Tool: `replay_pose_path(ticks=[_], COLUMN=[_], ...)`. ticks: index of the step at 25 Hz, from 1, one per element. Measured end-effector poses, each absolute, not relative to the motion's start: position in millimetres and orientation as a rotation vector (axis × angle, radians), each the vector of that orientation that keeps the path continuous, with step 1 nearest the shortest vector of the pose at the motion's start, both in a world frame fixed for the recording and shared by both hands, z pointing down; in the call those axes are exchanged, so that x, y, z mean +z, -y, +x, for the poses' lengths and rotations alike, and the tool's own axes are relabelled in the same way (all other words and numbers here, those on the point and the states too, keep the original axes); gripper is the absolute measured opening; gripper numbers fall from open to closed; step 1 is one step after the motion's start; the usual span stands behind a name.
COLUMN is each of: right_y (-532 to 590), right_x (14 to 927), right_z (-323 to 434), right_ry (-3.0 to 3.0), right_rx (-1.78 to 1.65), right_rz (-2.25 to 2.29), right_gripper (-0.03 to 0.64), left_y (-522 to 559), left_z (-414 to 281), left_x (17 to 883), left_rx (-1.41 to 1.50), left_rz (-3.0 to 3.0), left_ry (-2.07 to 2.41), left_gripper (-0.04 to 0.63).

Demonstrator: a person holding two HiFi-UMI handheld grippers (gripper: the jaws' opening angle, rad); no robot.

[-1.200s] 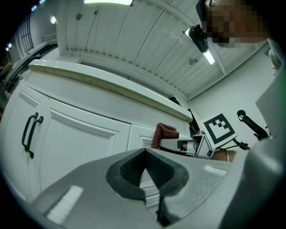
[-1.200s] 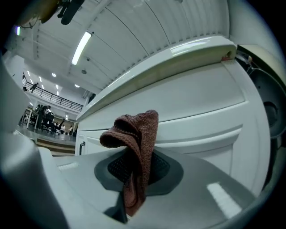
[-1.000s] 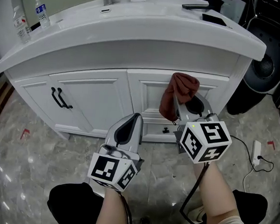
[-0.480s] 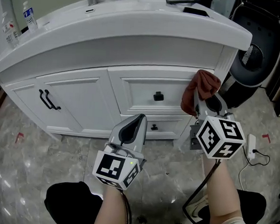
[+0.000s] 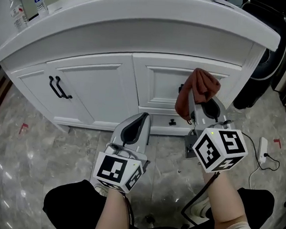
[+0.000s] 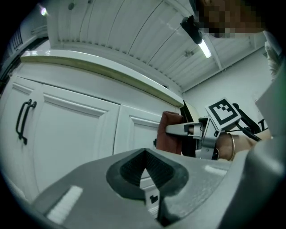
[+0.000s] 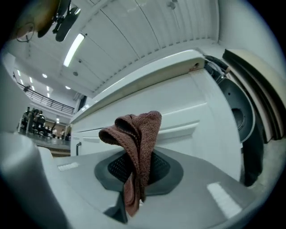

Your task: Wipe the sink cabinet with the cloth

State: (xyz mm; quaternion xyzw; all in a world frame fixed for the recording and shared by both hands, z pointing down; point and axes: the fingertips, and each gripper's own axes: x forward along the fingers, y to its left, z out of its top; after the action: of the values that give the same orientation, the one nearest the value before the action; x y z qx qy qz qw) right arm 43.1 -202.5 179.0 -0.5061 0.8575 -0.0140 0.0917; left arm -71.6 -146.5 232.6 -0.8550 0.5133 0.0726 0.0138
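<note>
Head view: our right gripper [image 5: 200, 109] clamps the brown cloth [image 5: 197, 90] near the sink cabinet [image 5: 106, 85] drawer front; we should press it flat and stroke evenly. Left gripper view: left gripper [image 6: 149, 183] closed, holding nothing. Right gripper view: cloth bunched between the jaws.

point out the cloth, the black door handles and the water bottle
cloth [image 5: 198, 90]: head view, bunched top fold
door handles [image 5: 57, 88]: head view, middle of the pair
water bottle [image 5: 39, 1]: head view, labelled body

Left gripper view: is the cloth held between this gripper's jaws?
No, the left gripper has its jaws together with nothing between them; the brown cloth is clamped in the right gripper.
</note>
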Motion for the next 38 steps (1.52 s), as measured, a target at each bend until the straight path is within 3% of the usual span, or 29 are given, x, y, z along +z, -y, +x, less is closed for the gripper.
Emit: replay_pose_path(ticks=[5,11,22,38], right_y=[202,216,235,220], right_x=[209,226,238,238], right_z=[-51,-100,-40,11], right_ry=[-2.726,-2.791,-2.658,-2.489], right_rx=[-0.072,-0.113,-0.169,-0.127], right_rz=[-1.319,-1.279,-1.658,-1.859], right_gripper=[0.08,0.08,0.086,0.087], left_y=[142,144,155,166], left_z=[-116,-138,-116,-91], left_x=[246,244,255,255], left_rx=[0.213,0.252,0.244,0.297], left_rz=[-2.623,-2.598,-2.652,-2.717], left_ry=[-1.724,-1.776,-1.707,-1.666], left_gripper=[0.0,0.001,0.0,0.0])
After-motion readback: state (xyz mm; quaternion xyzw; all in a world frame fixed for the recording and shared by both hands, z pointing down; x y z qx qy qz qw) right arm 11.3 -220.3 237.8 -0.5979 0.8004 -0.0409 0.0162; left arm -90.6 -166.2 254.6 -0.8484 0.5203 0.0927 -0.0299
